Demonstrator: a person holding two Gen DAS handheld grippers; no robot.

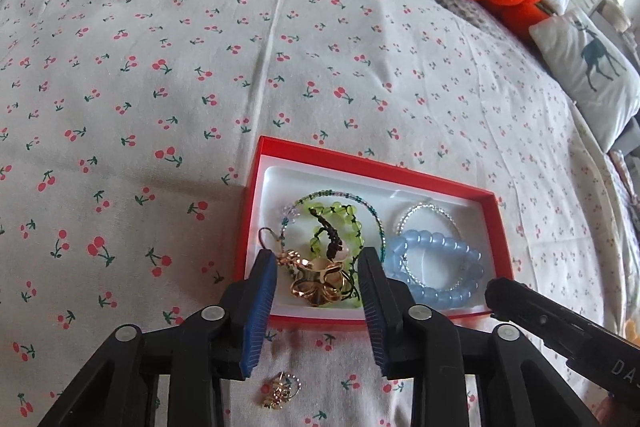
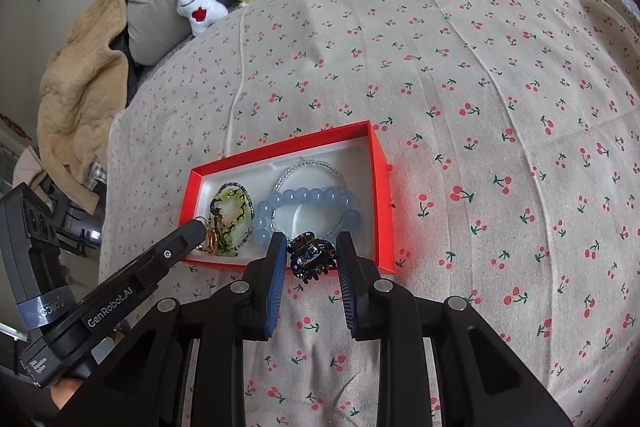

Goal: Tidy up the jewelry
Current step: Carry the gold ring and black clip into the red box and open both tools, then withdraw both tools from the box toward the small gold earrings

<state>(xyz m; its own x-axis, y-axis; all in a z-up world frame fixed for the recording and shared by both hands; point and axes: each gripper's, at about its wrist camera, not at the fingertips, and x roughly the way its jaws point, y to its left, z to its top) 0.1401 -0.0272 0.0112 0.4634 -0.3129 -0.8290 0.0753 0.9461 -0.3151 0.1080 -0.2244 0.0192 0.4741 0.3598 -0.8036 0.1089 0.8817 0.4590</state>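
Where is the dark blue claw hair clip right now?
In the right wrist view, the dark blue claw hair clip sits between the right gripper's blue pads, over the red box's near edge, beside the pale blue bead bracelet.
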